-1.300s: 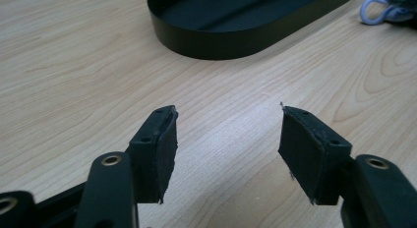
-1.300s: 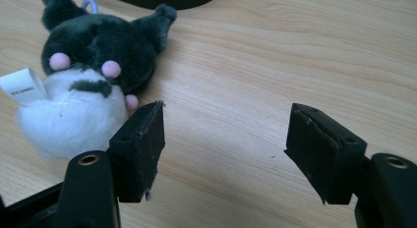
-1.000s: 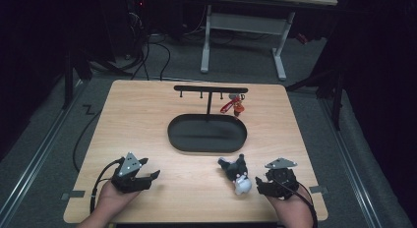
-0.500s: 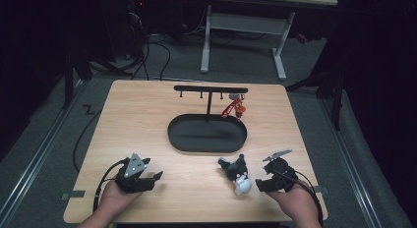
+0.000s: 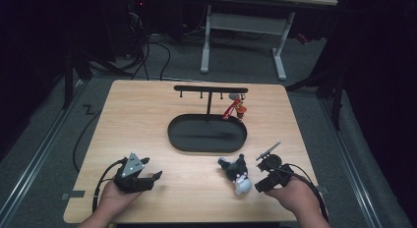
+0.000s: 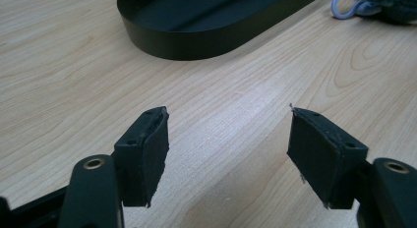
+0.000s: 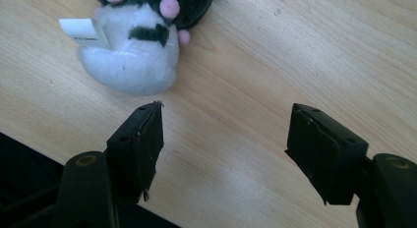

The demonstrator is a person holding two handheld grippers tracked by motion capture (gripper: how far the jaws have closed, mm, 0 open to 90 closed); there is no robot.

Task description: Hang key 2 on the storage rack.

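This place looks like a lab or a test room made for recording, not a home. A small wooden table (image 5: 147,120) with a pale top stands alone on a grey carpet floor (image 5: 44,144), and the room around it is kept very dark. Behind it there is a second desk with white metal legs (image 5: 242,29), of the kind found in offices. Many black cables (image 5: 152,51) lie loose on the floor near that desk. A metal rail (image 5: 37,154) runs along the floor at the left side of the table. A black cable (image 5: 81,139) also hangs from the table edge down to the floor.
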